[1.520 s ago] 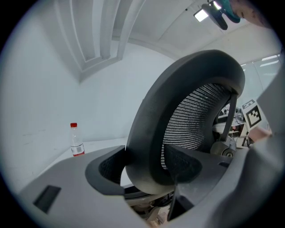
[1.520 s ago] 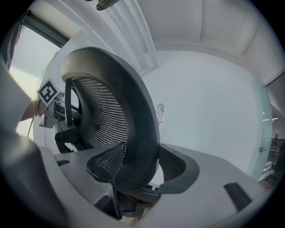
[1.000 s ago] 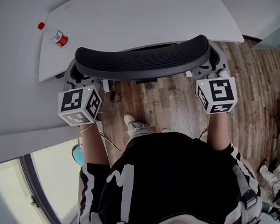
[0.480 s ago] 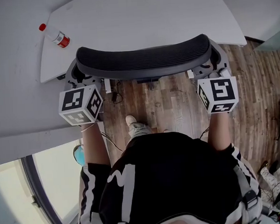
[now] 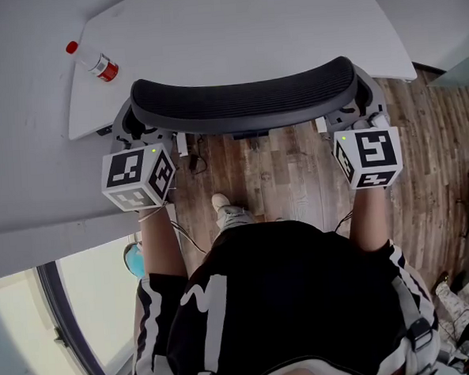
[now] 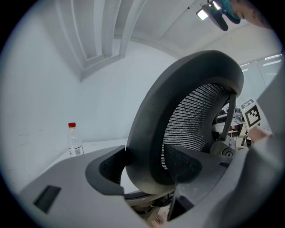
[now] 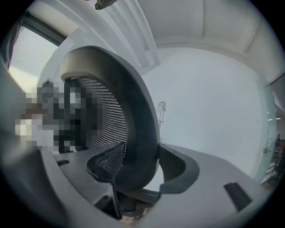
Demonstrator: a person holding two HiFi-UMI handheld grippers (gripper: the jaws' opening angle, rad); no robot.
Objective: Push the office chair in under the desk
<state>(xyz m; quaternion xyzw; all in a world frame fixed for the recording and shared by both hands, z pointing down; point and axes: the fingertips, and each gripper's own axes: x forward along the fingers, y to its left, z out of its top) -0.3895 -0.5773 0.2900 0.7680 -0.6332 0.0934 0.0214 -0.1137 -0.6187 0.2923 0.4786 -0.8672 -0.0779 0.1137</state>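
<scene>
Office chair (image 5: 241, 103) backrest held in left gripper (image 5: 134, 133), right gripper (image 5: 362, 118) jaws (each end); uneven push could jam it against counter (image 5: 233, 32).

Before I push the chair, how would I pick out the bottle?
Find the white desk; the dark chair back is at its near edge. Left of the chair, a small clear bottle stands upright on the desktop, its red cap setting it apart.

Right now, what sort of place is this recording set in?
Probably an office: a white desk with a mesh-backed office chair at its edge, a water bottle on the desk, and a wood-plank floor underneath.
</scene>
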